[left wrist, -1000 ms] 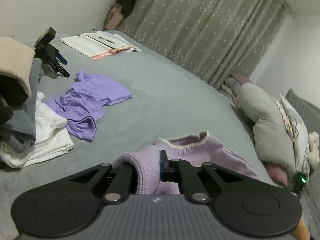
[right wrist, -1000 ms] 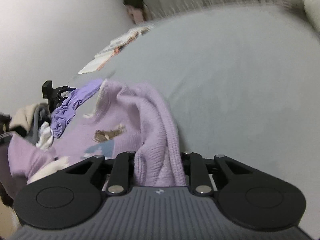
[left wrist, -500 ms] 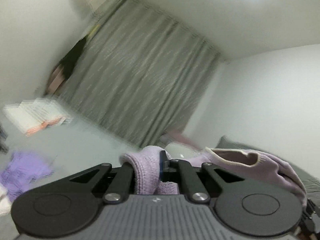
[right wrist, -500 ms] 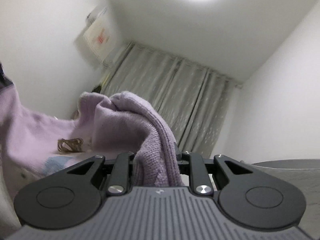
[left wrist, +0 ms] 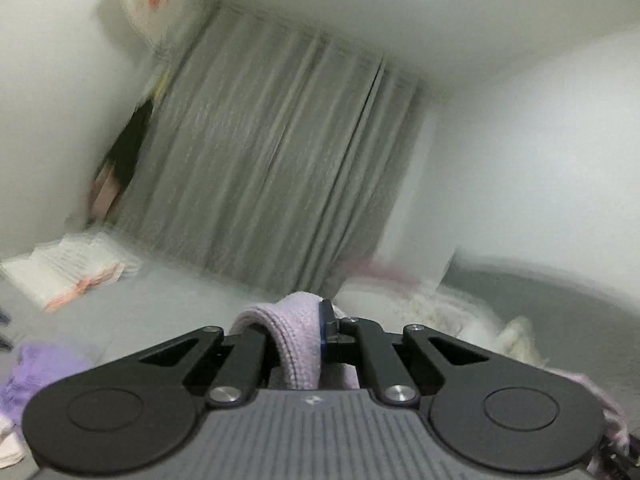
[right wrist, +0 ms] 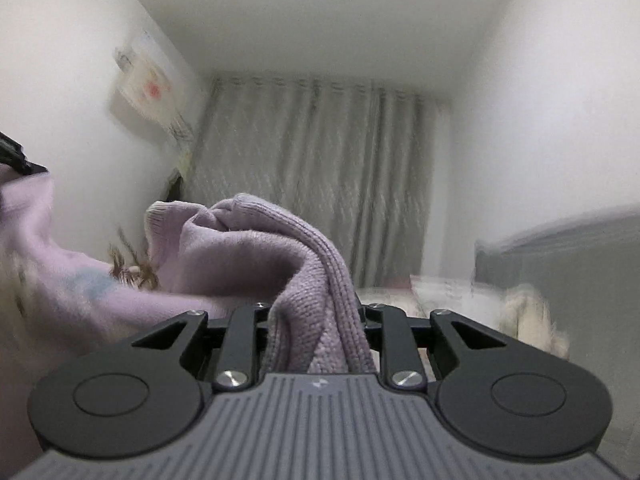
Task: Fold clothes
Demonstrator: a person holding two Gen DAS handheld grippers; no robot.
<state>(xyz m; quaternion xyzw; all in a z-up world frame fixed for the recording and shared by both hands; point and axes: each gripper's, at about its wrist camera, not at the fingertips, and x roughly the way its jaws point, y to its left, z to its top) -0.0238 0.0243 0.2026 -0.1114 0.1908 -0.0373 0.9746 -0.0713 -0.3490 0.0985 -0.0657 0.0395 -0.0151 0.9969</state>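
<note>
Sweater: lilac knit sweater [right wrist: 256,256] is held up in the air between both claws, clear of the bed; its cream-edged neckline and a brown and blue motif show at the left in the right wrist view.
Left claw: left claw [left wrist: 298,340] is pinching a ribbed fold of the sweater [left wrist: 296,336], fingers pressed onto the knit.
Right claw: right claw [right wrist: 316,320] is clamped on another thick bunch of the same sweater, which rises in a hump above the fingers.
Bed: grey bed [left wrist: 160,304] lies below, blurred.
Other clothes: purple garment [left wrist: 36,372] lies on the bed at lower left; a flat white and orange folded stack [left wrist: 68,272] sits near the wall.
Background: grey curtain [right wrist: 320,184] hangs along the far wall.
Pillows: pale, blurred pillows [left wrist: 432,308] lie at the right.
</note>
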